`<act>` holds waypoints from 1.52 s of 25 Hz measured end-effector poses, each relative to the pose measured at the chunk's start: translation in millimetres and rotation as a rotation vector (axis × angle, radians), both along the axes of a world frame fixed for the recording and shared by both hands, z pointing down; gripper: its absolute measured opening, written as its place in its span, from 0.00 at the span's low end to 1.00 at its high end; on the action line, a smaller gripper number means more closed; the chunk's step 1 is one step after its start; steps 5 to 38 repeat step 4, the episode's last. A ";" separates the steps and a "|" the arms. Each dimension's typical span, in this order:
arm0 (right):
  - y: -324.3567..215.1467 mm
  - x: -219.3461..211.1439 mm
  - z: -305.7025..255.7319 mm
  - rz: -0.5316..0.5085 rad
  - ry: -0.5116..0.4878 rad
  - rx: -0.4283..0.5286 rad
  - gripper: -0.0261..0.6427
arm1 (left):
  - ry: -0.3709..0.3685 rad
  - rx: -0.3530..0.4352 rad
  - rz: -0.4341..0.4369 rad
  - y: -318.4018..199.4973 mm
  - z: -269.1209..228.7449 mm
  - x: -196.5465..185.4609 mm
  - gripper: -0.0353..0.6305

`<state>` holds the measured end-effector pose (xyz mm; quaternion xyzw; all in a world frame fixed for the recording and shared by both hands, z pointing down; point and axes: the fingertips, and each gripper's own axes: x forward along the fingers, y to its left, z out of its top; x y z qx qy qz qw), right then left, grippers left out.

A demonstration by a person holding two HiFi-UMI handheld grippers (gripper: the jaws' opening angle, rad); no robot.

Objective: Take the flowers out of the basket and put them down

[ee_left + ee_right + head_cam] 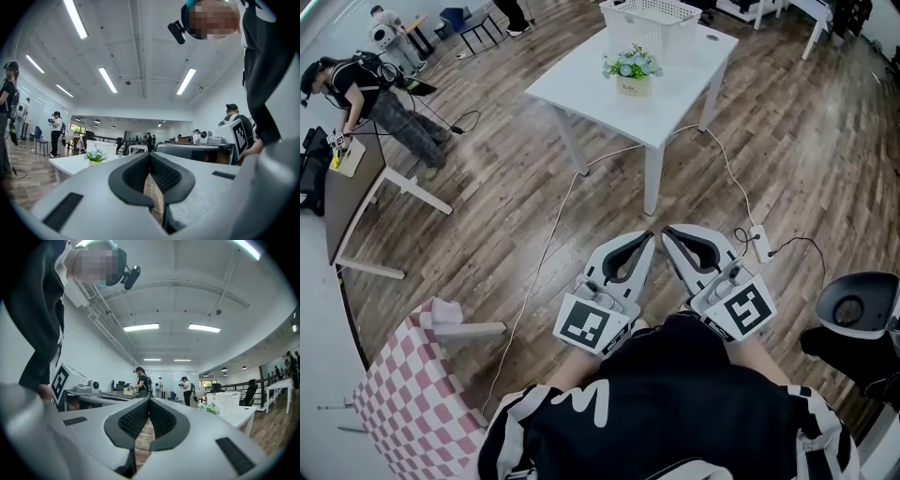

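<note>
Both clenched empty: left gripper (649, 235), right gripper (667, 231); flowers (633, 66) well ahead on table (680, 105)

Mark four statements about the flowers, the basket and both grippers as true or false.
1. The small pot of blue and white flowers stands on the white table, outside the white lattice plastic basket. True.
2. The left gripper holds the flowers. False: its jaws are together with nothing between them, well short of the table.
3. The right gripper has its jaws together. True.
4. The basket lies tipped on its side. False: it stands upright on the table.
</note>
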<state>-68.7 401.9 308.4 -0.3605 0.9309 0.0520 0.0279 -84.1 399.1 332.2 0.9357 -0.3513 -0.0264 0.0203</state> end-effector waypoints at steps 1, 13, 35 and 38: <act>-0.3 0.7 0.0 0.002 0.000 0.000 0.06 | 0.001 0.000 0.001 -0.4 -0.2 0.7 0.06; -2.0 2.6 0.0 0.006 0.001 0.000 0.06 | 0.004 0.001 0.004 -2.2 -0.6 2.6 0.06; -2.0 2.6 0.0 0.006 0.001 0.000 0.06 | 0.004 0.001 0.004 -2.2 -0.6 2.6 0.06; -2.0 2.6 0.0 0.006 0.001 0.000 0.06 | 0.004 0.001 0.004 -2.2 -0.6 2.6 0.06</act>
